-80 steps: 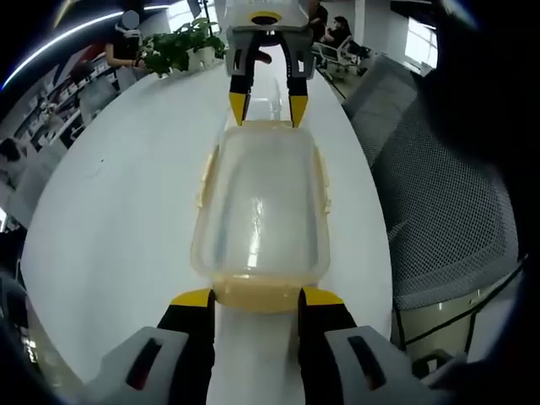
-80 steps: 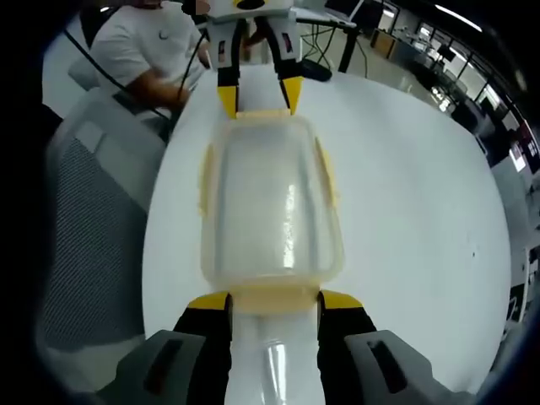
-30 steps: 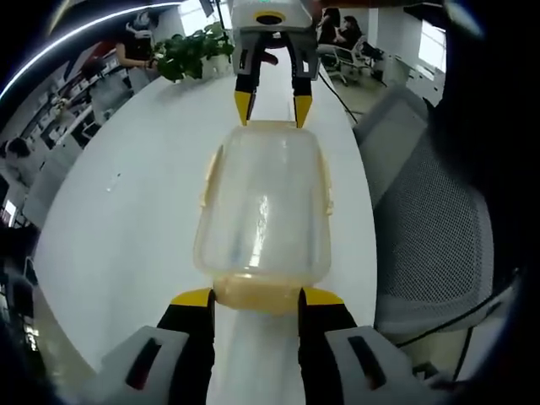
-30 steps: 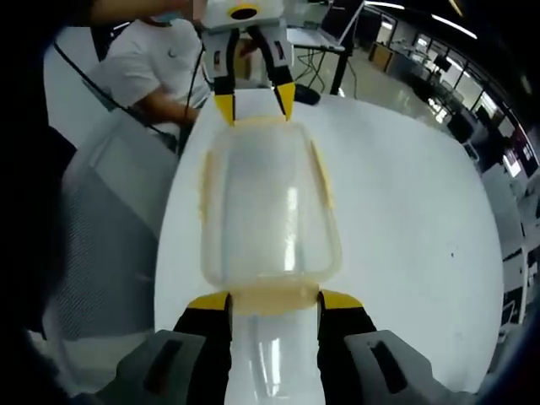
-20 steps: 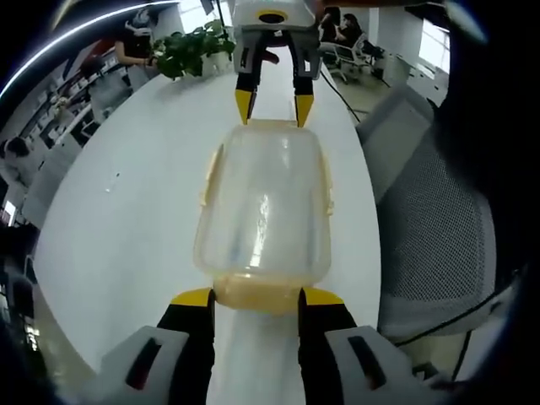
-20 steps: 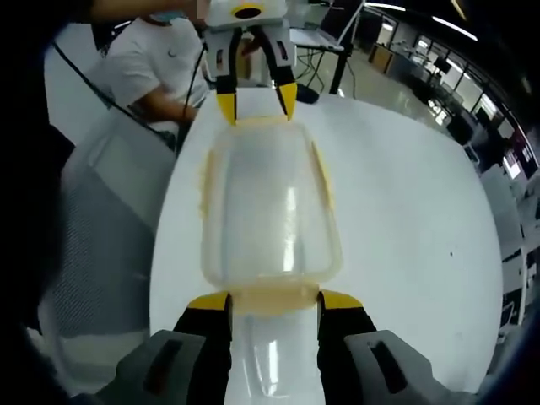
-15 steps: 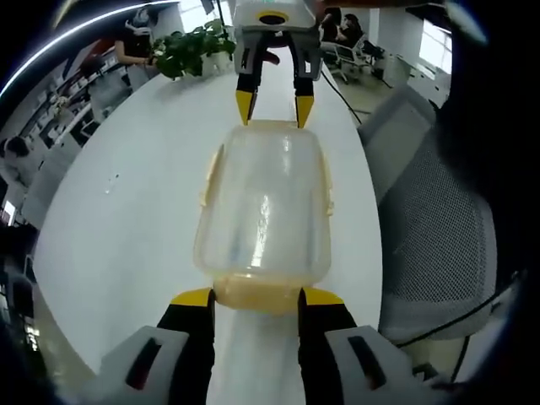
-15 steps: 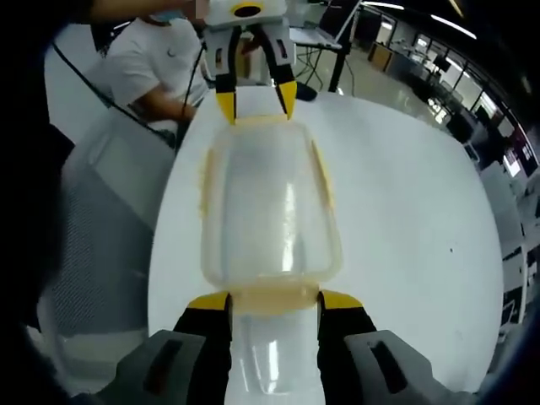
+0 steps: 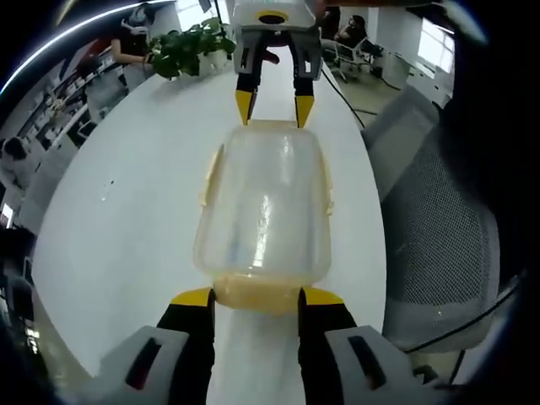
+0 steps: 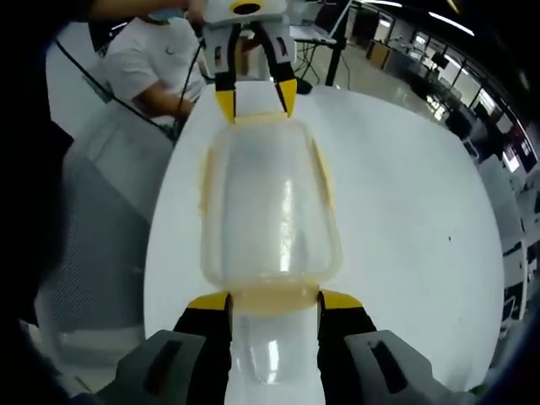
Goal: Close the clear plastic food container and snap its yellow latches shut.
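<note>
1. In the left gripper view, the left gripper (image 9: pixel 255 295) has its yellow-tipped jaws set wide, one at each corner of the near end of the clear plastic food container (image 9: pixel 263 202), flanking the yellow end latch (image 9: pixel 256 291); whether the tips press on it cannot be told.
2. In the right gripper view, the right gripper (image 10: pixel 273 299) stands the same way at the container's (image 10: pixel 270 207) opposite end, jaws spread to either side of that end's yellow latch (image 10: pixel 273 295), with contact unclear.
3. Each gripper appears at the container's far end in the other's view: the right gripper (image 9: pixel 273 99) in the left gripper view, the left gripper (image 10: pixel 253 97) in the right gripper view, jaws apart and tips at the far rim.
4. The container lies lengthwise between the two grippers on the white oval table (image 9: pixel 126 219), its lid on, with yellow side latches (image 9: pixel 207 181) along both long edges.
5. Beside the container, just off the table edge, is a grey mesh office chair (image 9: pixel 439 228), also seen in the right gripper view (image 10: pixel 93 236).
6. Beyond the container's far end in the left gripper view stands a potted green plant (image 9: pixel 190 46) on the table.
7. Beyond the far end in the right gripper view sits a person in a white T-shirt (image 10: pixel 156 63).
</note>
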Demonstrator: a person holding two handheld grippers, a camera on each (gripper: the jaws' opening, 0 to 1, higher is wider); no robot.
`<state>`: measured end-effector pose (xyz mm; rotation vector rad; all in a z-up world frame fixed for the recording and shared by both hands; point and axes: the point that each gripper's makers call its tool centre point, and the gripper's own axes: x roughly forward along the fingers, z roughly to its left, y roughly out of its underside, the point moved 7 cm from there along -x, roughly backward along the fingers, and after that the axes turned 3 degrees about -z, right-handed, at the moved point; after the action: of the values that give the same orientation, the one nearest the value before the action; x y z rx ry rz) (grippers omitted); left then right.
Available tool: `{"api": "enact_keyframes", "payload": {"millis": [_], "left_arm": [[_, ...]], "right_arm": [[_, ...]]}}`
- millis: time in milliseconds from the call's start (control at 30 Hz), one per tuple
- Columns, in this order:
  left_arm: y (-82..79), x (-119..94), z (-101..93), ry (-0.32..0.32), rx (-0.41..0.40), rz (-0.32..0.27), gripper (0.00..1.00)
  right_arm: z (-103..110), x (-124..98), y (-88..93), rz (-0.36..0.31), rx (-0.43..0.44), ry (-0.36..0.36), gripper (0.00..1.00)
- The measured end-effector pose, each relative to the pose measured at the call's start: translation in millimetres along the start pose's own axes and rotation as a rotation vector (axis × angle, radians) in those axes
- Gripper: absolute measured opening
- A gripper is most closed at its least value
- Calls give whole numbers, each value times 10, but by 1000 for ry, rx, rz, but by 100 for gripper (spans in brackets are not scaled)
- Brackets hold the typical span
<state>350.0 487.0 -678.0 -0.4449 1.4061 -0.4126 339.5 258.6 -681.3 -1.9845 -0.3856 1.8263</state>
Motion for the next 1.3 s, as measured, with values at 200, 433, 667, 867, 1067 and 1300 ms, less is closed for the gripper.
{"api": "enact_keyframes", "payload": {"millis": [200,433,667,867,1067,1300], "left_arm": [[-83,71,-1,5,0,5,37],[-208,165,-1,12,-10,8,37],[-321,239,25,2,0,11,37],[-387,297,25,3,-13,12,37],[-450,355,33,0,-14,18,37],[-547,442,34,3,-23,12,37]], "right_arm": [[-23,-46,100,-3,2,1,39],[-54,-103,231,0,4,-1,39],[-94,-169,349,-11,3,5,39],[-124,-195,433,-17,-6,4,39],[-168,-220,509,-30,-20,1,39],[-211,-246,621,-3,-26,-11,39]]}}
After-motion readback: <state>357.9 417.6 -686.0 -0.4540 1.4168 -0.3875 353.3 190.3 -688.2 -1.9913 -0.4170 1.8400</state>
